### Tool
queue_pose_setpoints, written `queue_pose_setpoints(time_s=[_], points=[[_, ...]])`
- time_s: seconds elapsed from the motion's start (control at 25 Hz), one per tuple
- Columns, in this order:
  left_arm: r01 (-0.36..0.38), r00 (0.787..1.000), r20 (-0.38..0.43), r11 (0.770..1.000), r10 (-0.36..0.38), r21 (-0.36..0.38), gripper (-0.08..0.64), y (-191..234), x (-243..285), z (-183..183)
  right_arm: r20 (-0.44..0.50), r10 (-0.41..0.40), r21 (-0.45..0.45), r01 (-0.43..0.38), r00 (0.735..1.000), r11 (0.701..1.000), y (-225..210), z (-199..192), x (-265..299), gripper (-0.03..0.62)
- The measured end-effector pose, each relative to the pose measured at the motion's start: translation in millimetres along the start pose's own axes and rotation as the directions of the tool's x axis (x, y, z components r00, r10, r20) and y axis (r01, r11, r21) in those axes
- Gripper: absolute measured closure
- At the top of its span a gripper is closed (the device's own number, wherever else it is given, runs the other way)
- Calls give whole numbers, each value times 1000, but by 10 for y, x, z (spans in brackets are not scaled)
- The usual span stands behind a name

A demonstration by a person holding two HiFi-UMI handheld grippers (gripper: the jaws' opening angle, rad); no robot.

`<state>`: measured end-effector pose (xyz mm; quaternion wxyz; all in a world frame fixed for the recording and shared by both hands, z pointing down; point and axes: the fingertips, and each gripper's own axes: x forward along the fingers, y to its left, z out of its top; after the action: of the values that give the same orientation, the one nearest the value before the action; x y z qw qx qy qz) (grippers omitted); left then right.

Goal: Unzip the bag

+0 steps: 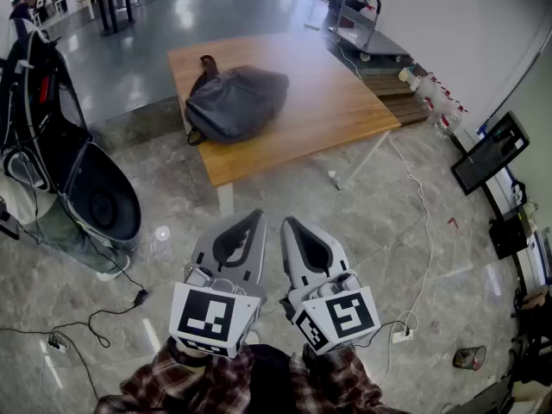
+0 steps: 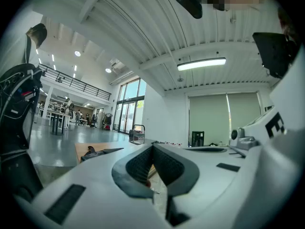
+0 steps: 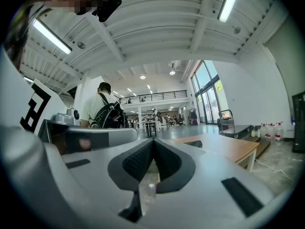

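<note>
While the bag [image 1: 237,102] rests on the wooden table [image 1: 336,102] well ahead of me, my left gripper [image 1: 257,216] and right gripper [image 1: 287,222] both have jaws pressed together (nothing between them).

Dark grey bag [image 1: 237,102], tan table [image 1: 336,102] (plaid sleeves [image 1: 194,388], seemingly red-brown)

Pale grey left tongs [image 1: 257,216] and right tongs [image 1: 287,222], black-and-white marker cubes [image 1: 213,317], dark red plaid sleeves [image 1: 194,385].
</note>
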<state>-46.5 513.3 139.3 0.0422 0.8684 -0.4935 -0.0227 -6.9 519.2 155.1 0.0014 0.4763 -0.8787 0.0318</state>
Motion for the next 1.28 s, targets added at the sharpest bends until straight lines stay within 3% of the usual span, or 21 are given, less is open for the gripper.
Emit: queue_pose_setpoints(time_s=[0.44,0.8,1.08,1.28], points=[[33,999,7,999,-32,-7,552,1171,1057,143,13,-29,-7,29,999,1000,-427,119,1537,583],[46,999,-15,999,-46,-6,553,1732,1552,84,-19,-61,16,62,998,998,-645,16,2188,583],[31,999,-43,999,-32,-21,552,2098,2212,-97,-45,-79,24,80,996,996,-1214,-116,2767,583],[-24,999,-44,1000,24,-20,552,2346,2868,-94,-42,-34,23,35,999,999,-1776,-39,3296,583]])
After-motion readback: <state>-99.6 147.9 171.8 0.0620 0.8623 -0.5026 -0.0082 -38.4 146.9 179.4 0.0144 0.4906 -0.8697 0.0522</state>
